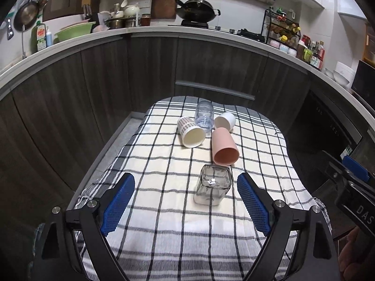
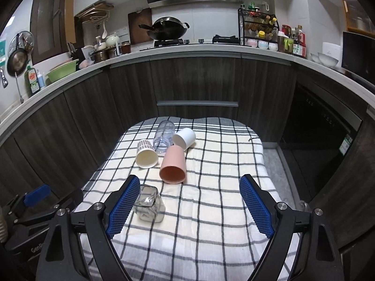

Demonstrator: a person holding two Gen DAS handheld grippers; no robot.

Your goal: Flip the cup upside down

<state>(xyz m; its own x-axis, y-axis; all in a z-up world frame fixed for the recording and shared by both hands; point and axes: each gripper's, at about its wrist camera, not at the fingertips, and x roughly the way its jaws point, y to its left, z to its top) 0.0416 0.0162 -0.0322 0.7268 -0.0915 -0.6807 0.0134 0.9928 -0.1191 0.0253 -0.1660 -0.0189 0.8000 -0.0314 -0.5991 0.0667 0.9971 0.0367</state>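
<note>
A clear square glass cup [image 1: 213,187] stands upside down on the checked cloth, nearest me; it also shows in the right wrist view [image 2: 148,203]. Beyond it lie a pink cup [image 1: 223,148] [image 2: 173,165], a patterned cream cup [image 1: 191,132] [image 2: 146,153], a clear plastic cup [image 1: 204,116] [image 2: 164,136] and a white cup [image 1: 225,120] [image 2: 185,138], all on their sides. My left gripper [image 1: 186,199] is open and empty, its fingers either side of the glass cup without touching it. My right gripper [image 2: 189,202] is open and empty, with the glass cup by its left finger.
The checked cloth [image 1: 164,210] covers a small table in front of dark cabinets [image 2: 196,82]. The counter behind holds a wok [image 2: 167,29], a spice rack [image 2: 257,29] and bottles. The right gripper shows at the right edge of the left wrist view [image 1: 351,182].
</note>
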